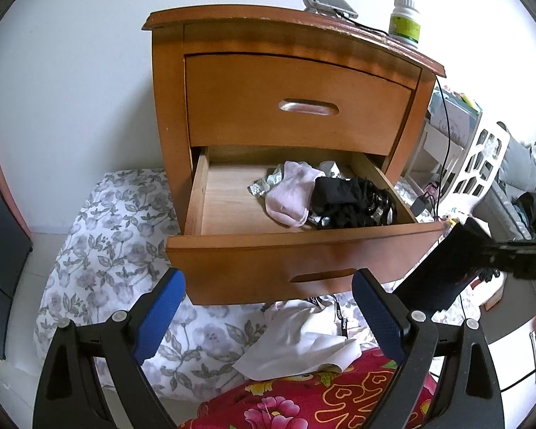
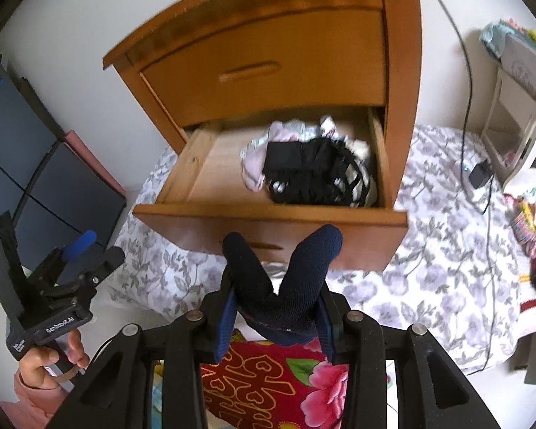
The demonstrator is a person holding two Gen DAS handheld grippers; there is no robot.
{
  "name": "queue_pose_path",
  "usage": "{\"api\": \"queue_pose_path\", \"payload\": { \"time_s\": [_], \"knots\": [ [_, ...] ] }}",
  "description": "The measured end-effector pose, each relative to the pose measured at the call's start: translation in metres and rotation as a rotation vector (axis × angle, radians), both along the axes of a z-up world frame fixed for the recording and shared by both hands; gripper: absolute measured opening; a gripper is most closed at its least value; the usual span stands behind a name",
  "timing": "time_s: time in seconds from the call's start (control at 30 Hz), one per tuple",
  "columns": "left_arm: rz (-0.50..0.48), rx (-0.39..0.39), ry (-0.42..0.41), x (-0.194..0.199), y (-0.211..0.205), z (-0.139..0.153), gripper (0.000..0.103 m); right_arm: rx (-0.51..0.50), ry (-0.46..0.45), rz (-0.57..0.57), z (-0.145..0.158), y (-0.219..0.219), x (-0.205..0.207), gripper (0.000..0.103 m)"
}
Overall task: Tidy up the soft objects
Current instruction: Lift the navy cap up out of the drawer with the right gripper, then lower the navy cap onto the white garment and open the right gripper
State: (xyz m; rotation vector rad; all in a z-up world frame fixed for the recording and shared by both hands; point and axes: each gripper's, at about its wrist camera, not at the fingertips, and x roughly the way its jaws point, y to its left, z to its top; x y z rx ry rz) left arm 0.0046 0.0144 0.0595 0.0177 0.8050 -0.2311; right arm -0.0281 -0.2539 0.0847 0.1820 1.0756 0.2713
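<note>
A navy sock (image 2: 289,286) is pinched between the pads of the right gripper (image 2: 275,321), just in front of the open lower drawer (image 2: 268,214) (a pink sock (image 1: 291,193) and black garment (image 1: 350,196) lie inside). The left gripper (image 1: 268,307) is spread wide and empty above a white cloth (image 1: 303,343).

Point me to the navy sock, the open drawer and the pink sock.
navy sock (image 2: 296,286): right wrist view, folded middle.
open drawer (image 1: 303,246): left wrist view, front panel's top edge.
pink sock (image 1: 293,193): left wrist view, mid body.
</note>
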Motion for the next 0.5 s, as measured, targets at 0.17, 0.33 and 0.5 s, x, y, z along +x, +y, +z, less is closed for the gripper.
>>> {"api": "queue_pose_path", "payload": {
  "time_s": [0.17,0.33,0.5],
  "knots": [
    [-0.004,0.009,0.01,0.001,-0.001,-0.004,0.095,0.024,0.042,0.015,-0.021,0.012,0.003,0.041],
    [-0.001,0.012,0.021,0.003,0.001,-0.007,0.095,0.034,0.079,0.027,-0.041,0.025,0.009,0.041],
    [0.004,0.009,0.032,0.005,0.003,-0.011,0.095,0.037,0.145,0.034,-0.069,0.034,0.02,0.041]
  ]
}}
